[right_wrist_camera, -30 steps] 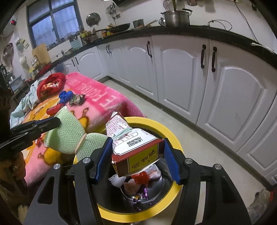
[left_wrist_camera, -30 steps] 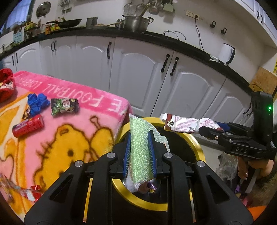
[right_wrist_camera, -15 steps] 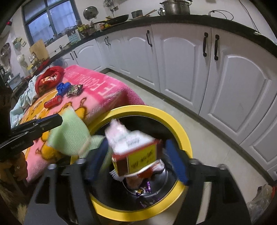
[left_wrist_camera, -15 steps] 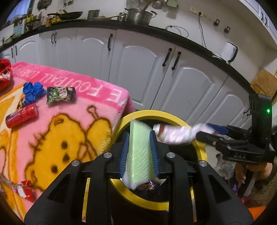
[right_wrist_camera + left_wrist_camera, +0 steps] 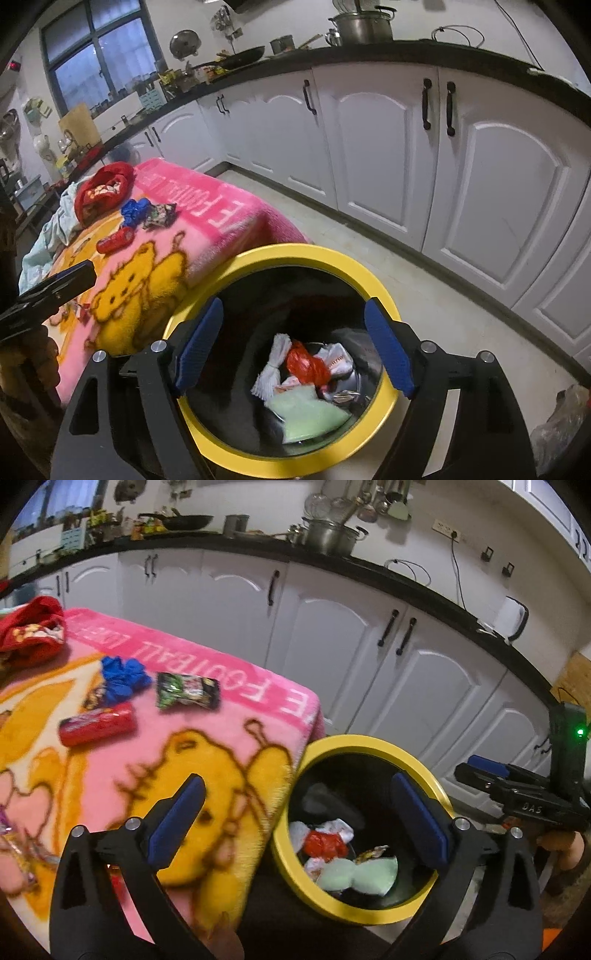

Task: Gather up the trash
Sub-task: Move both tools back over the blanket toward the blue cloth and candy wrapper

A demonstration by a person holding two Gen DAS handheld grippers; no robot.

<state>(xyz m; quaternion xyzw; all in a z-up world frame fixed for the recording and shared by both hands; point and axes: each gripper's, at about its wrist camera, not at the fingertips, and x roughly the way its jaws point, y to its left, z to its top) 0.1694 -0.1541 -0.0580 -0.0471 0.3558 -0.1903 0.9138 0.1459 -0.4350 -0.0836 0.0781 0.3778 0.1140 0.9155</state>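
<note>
The yellow-rimmed black bin [image 5: 369, 740] [image 5: 295, 251] stands on the floor against the blanket's corner. A pale green pouch [image 5: 354, 875] [image 5: 306, 410] lies inside it beside a red wrapper [image 5: 325, 843] [image 5: 306, 363] and white paper scraps. My left gripper [image 5: 295, 779] hangs over the bin's near rim, its jaws opening wide with nothing between them. My right gripper [image 5: 293, 302] is above the bin mouth, its jaws opening too and holding nothing. On the pink blanket [image 5: 221, 746] lie a red tube [image 5: 98, 723], a green snack packet [image 5: 186, 690] and a crumpled blue wrapper [image 5: 123, 675].
A red cloth pouch [image 5: 33, 627] sits at the blanket's far corner. Shiny candy wrappers [image 5: 14, 849] lie at its near left edge. White kitchen cabinets [image 5: 406, 147] run behind the bin, with bare floor between. A plastic bag [image 5: 561, 424] lies on the floor at the right.
Both grippers let go: the green pouch left the left jaws and the carton left the right jaws, and both dropped into the bin. The left gripper swung left toward the blanket.
</note>
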